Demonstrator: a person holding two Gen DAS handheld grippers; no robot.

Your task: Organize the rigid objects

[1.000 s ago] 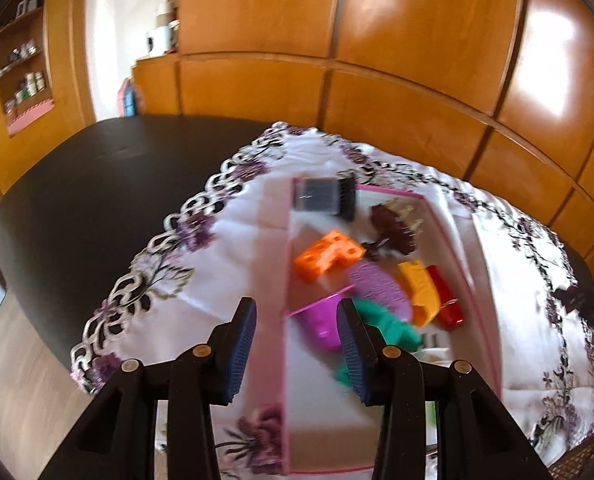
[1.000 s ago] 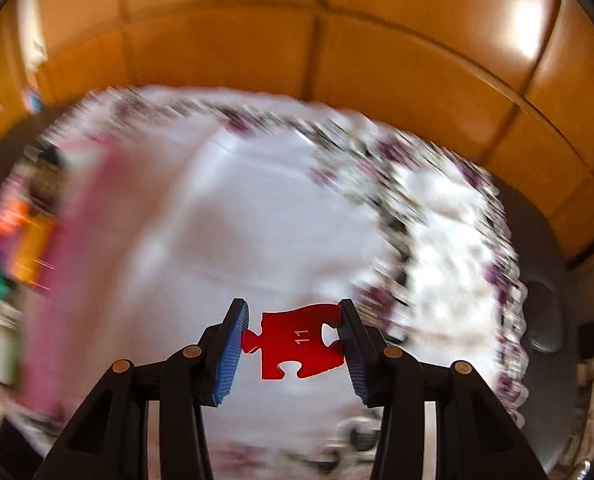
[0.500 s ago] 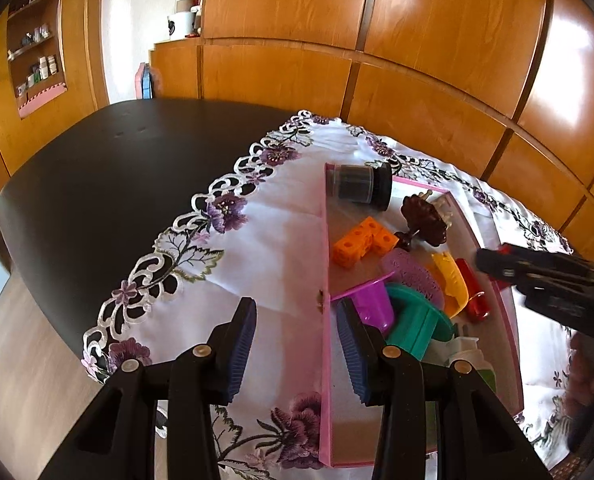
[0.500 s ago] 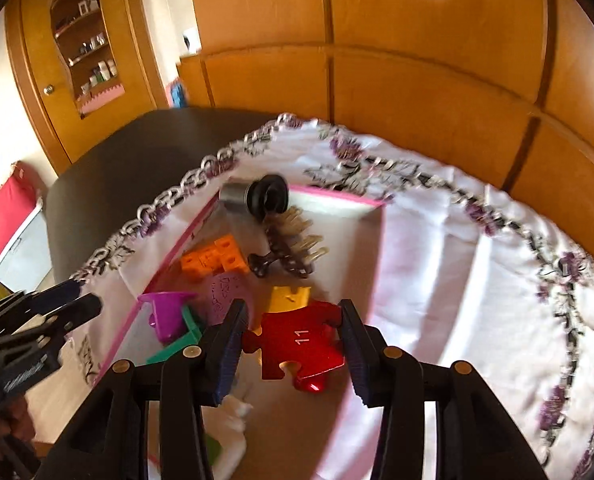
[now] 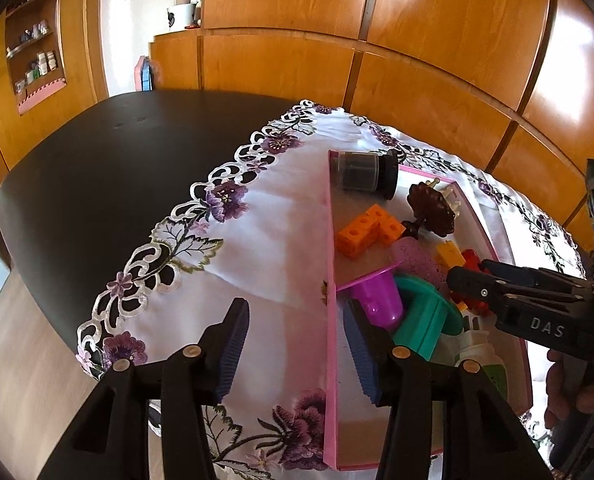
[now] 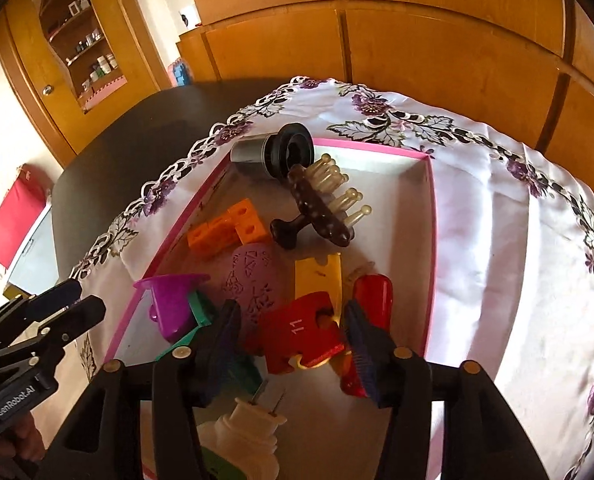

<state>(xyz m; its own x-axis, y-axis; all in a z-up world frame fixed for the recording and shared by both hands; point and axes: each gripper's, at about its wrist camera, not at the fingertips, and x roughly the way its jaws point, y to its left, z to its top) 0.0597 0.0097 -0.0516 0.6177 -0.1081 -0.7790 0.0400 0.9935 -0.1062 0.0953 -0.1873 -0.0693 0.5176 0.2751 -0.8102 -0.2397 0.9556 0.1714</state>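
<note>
- My left black two-finger gripper [image 5: 297,348], angled downward, jaws opening with nothing between the blue pads.
- My right black two-finger gripper [image 6: 293,332], angled downward, jaws opening, pads parted.

Dark counter [image 5: 97,184], near and left. White embroidered cloth [image 5: 281,240] with purple flowers, covering its right part. Wooden wall panels [image 5: 437,60], far side. Shelved cabinet [image 5: 37,60] with small bottles, far left.
</note>
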